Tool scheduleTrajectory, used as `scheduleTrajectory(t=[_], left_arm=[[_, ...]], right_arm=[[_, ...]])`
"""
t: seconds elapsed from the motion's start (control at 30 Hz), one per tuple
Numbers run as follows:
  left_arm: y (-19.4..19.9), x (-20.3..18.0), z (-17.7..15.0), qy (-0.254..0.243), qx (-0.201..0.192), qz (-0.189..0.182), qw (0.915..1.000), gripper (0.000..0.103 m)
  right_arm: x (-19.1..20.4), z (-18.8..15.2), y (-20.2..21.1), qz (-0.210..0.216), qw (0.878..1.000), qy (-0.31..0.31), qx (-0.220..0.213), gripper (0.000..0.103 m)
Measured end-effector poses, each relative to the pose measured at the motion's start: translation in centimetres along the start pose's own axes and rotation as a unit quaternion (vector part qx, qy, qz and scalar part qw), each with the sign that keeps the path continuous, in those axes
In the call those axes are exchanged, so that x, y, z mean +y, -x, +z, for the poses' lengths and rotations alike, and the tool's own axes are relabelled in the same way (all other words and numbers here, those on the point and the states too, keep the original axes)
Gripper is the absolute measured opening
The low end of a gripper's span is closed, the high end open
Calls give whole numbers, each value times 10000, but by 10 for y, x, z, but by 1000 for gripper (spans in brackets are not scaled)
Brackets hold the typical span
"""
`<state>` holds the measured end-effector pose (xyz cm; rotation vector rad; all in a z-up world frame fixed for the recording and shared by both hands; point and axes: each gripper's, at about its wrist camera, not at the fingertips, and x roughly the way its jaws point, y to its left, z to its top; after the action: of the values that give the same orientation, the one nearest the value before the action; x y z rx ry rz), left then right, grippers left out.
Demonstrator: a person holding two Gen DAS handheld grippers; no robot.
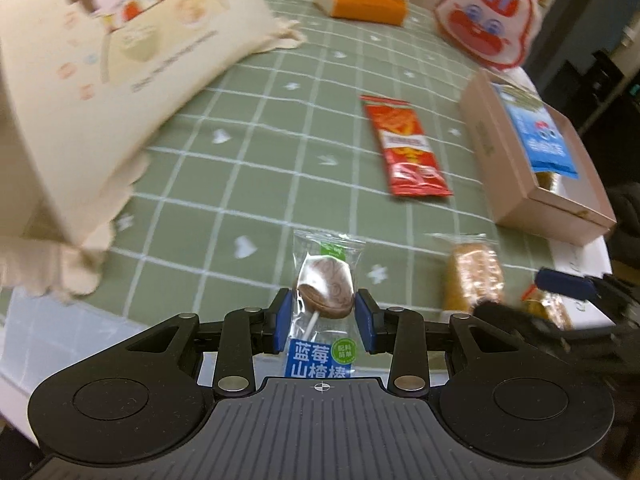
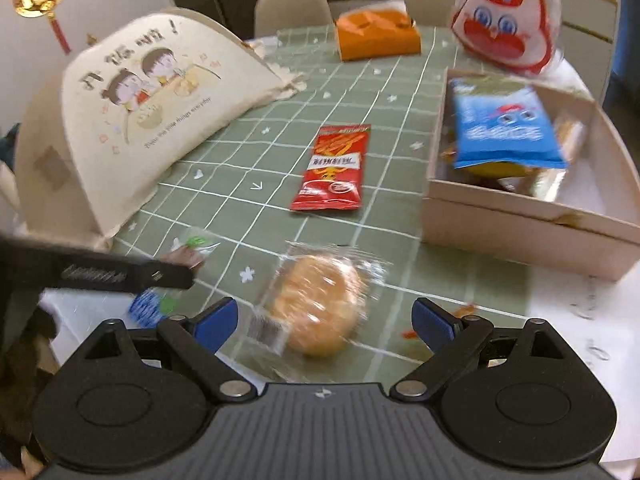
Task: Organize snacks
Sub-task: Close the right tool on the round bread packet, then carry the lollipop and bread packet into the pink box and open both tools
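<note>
My left gripper (image 1: 325, 314) is shut on a wrapped brown lollipop (image 1: 326, 290) with a blue label, just above the green checked tablecloth (image 1: 256, 148). My right gripper (image 2: 325, 317) is open, its blue pads on either side of a wrapped golden bun (image 2: 320, 304) lying on the cloth; the bun also shows in the left wrist view (image 1: 474, 276). A red snack packet (image 1: 406, 146) lies mid-table, also in the right wrist view (image 2: 334, 168). A shallow cardboard box (image 2: 520, 224) on the right holds a blue snack bag (image 2: 506, 128) and other packets.
A cream cartoon cloth bag (image 2: 152, 120) stands at the left. An orange tissue box (image 2: 378, 36) and a red-and-white cartoon bag (image 2: 506, 16) sit at the far side. Chairs stand behind the table. The left gripper's arm (image 2: 100, 272) crosses the right view's left edge.
</note>
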<state>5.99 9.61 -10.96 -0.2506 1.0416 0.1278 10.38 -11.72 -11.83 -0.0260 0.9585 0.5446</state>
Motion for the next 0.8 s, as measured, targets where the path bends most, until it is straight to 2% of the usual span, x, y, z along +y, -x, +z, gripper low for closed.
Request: scheduleTrajectory(t=[0.1,0.17,0.2,0.23,0.27,0.3,0.33,0.43,0.53,0.7,0.8], left_arm=[[2,4,-4,43,51,40,10000,39],[2,1,-6,-26,78,55,10000,39],[2,-2,-7,-67,86,39,9999,39],[1,-6,-7,-118,98,2,9999,39],[1,-10,-7,-166,104,-27,9998,39],[1,-15,-7,-220,102,-58,9997,39],[2,-21,-7,-295,97,-109,9995,39],[2,-42,-7,-533,111,-255,9982,39],[1,-65,-10,-820,200,-468,9953,39],[3,-113,-16,-1446,293,-1033,9836,39],[26,-138,-3,-1713,-47,-1487,9739,39]], right_arm=[[12,6,-27,-337,9992,-56,203,94],[14,8,-41,-394,9981,-119,458,90],[13,9,-44,-337,9980,-142,506,83],[13,8,-43,-287,9982,-122,521,82],[13,6,-39,-242,9984,-51,515,76],[13,5,-35,-184,9985,28,506,65],[11,3,-28,-140,9985,107,510,63],[1,-3,-1,-86,9989,253,374,62],[-15,-12,31,-223,9992,280,203,62],[-54,-28,72,-639,9979,-105,3,61],[-73,-29,103,-867,9952,-291,-358,60]])
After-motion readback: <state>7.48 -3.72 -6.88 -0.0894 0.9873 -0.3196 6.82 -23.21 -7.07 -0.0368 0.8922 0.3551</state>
